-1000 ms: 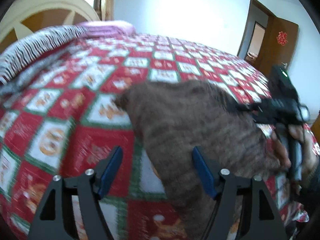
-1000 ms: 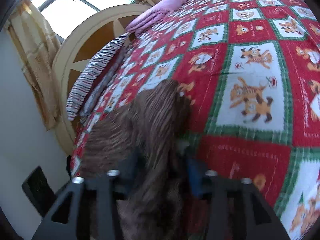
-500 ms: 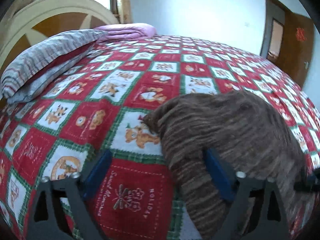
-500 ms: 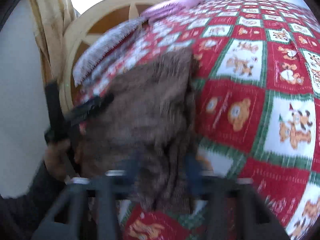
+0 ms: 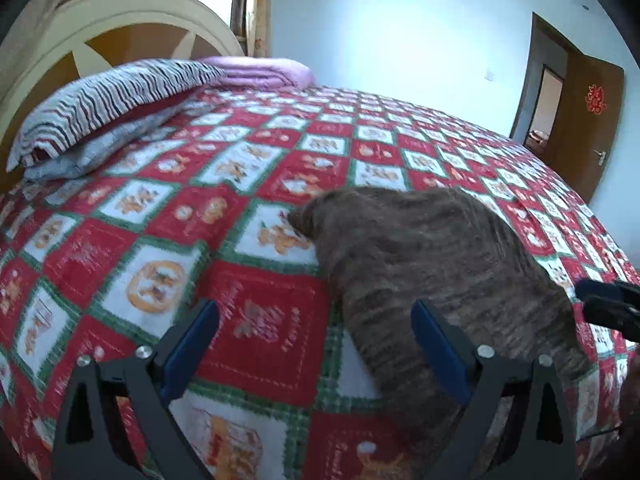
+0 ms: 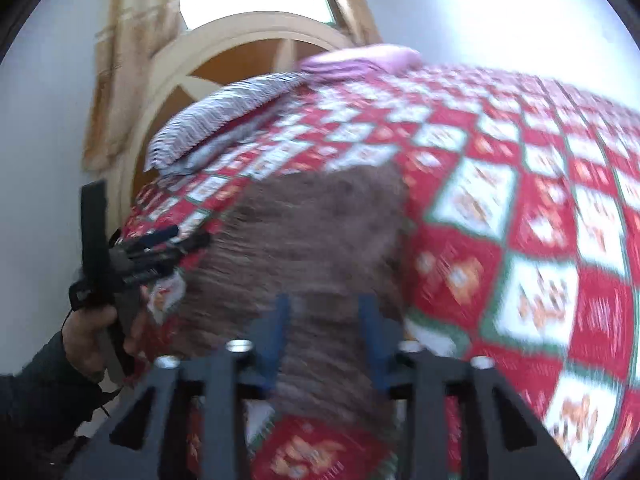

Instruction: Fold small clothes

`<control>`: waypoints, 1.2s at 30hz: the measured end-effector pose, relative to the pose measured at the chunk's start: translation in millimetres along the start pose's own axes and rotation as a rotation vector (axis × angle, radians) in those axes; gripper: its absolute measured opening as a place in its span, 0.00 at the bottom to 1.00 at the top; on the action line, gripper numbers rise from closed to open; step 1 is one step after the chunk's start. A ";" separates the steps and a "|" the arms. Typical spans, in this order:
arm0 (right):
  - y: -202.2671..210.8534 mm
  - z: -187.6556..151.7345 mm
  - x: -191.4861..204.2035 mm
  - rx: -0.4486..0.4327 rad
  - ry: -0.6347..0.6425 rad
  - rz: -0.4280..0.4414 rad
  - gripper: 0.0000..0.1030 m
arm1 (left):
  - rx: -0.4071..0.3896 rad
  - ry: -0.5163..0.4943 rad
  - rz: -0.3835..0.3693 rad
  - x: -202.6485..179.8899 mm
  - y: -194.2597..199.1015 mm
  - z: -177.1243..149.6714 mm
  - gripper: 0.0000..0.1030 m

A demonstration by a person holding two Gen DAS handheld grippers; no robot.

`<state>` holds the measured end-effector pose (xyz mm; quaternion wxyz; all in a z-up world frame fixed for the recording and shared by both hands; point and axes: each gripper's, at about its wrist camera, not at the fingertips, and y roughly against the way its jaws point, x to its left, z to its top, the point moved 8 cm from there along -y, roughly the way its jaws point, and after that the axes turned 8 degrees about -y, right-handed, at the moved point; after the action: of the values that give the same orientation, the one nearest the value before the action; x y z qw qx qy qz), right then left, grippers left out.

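A brown striped knit garment [image 5: 432, 264] lies on the red, white and green checked bedspread [image 5: 224, 208]. My left gripper [image 5: 316, 348] is wide open and empty, just above the bedspread at the garment's left edge; its right finger is over the cloth. In the blurred right wrist view the garment [image 6: 304, 240] lies ahead and my right gripper [image 6: 324, 336] is partly open, the cloth showing between its fingers but not clamped. The left gripper also shows at the left of the right wrist view [image 6: 176, 240], held in a hand.
A striped pillow [image 5: 108, 108] and a folded purple blanket [image 5: 260, 72] lie by the cream headboard [image 5: 80, 28] at the back left. A brown door [image 5: 584, 112] stands open at the right. The bed's near edge runs below both grippers.
My right gripper has let go of the garment and drawn back, its fingers spread wider. The garment has dropped flat on the bed. My left gripper stays open beside it.
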<state>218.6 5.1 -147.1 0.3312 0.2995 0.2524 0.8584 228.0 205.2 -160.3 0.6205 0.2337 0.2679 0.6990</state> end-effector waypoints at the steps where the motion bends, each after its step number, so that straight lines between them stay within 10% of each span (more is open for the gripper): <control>1: -8.5 3.0 7.5 0.006 0.031 0.006 0.44 | 0.015 -0.002 -0.004 -2.2 -2.6 -5.1 0.96; 13: -49.0 -19.3 -15.1 0.024 0.002 -0.085 0.44 | 0.056 0.051 -0.001 -1.3 -9.5 -21.8 1.00; 25: 43.2 14.3 30.3 -0.272 0.023 -0.243 0.56 | -0.147 0.016 0.019 -6.2 67.8 36.5 1.00; 36: 62.3 11.7 49.3 -0.296 0.018 -0.200 0.57 | -0.181 -0.003 0.020 -10.8 80.3 43.7 1.00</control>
<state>171.0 2.7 -82.5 0.4529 0.2131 0.1548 0.8517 198.5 191.2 -74.3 0.6324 0.1803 0.2003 0.7262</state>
